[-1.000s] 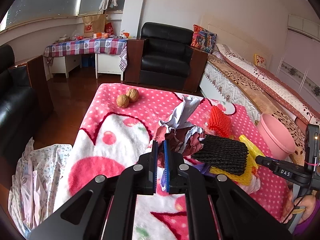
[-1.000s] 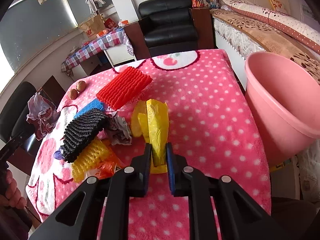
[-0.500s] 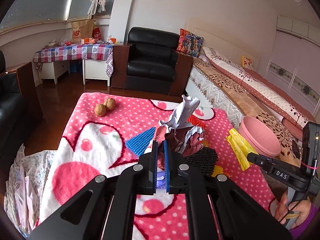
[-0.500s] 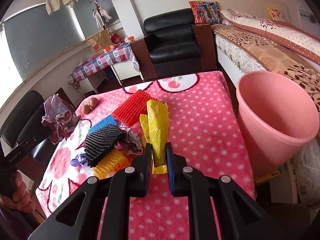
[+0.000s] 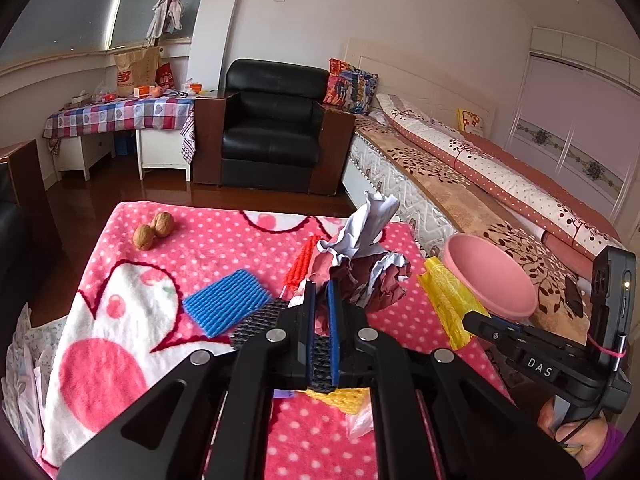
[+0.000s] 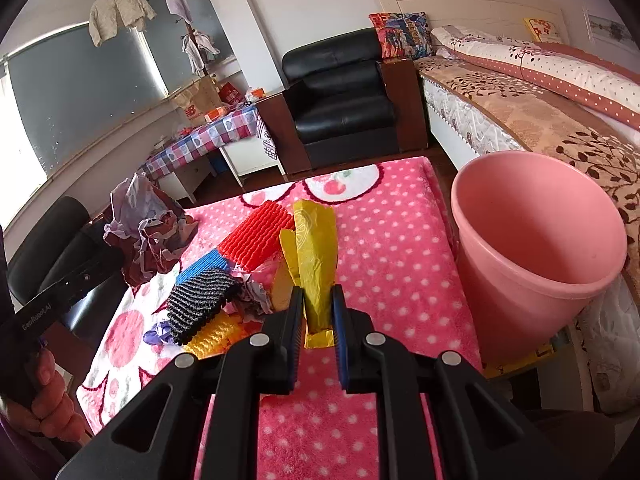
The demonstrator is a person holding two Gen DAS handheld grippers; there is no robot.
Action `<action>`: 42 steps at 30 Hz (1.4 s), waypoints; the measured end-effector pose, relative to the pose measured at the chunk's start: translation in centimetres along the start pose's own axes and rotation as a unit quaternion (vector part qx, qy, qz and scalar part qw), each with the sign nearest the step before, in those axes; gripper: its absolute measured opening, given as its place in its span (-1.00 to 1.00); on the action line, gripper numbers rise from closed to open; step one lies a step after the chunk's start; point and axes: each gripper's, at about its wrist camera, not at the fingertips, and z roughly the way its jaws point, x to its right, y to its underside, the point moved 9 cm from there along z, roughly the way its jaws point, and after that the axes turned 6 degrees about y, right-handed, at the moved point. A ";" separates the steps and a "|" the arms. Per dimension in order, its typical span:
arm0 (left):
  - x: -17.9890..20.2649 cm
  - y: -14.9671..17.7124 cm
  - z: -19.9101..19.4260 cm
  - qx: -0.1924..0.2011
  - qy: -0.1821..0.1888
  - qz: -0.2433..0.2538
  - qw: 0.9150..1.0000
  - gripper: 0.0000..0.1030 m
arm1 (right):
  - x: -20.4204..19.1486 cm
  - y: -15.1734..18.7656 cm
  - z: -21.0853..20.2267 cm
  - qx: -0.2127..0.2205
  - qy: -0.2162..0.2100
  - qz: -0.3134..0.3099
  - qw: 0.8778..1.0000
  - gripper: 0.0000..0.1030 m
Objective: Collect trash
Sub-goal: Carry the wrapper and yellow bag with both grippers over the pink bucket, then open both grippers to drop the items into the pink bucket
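Item: left gripper (image 5: pixel 321 304), jaws clamped on crumpled maroon-and-white wrapper (image 5: pixel 362 264), held above the pink polka-dot blanket (image 5: pixel 224 248) on the bench.
Item: right gripper (image 6: pixel 318 312), jaws clamped on yellow plastic bag (image 6: pixel 314 248), which rises upright from between them.
Item: pink bin (image 6: pixel 532 248), open-mouthed, just right of the bench.
Handling note: likely best to carry each piece fully over the rim before parting the jaws; light scraps may cling.

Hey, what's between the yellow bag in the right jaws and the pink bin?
Only bare pink polka-dot blanket separates the yellow bag from the pink bin; the right wrist view shows this.
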 end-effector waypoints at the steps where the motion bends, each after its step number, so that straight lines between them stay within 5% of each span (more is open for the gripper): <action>1: 0.5 -0.1 0.3 0.000 0.005 0.002 1.000 -0.90 | 0.5 -0.2 -0.3 0.003 0.003 0.003 1.000 -0.74; 21: 13.7 -2.2 8.6 -0.012 0.096 0.058 0.994 -0.90 | 13.9 -5.1 -3.1 0.065 0.094 0.065 0.991 -0.74; 42: 21.0 1.8 19.4 -0.098 0.116 0.094 0.984 -0.90 | 22.7 -4.0 2.8 0.012 0.135 0.106 0.985 -0.70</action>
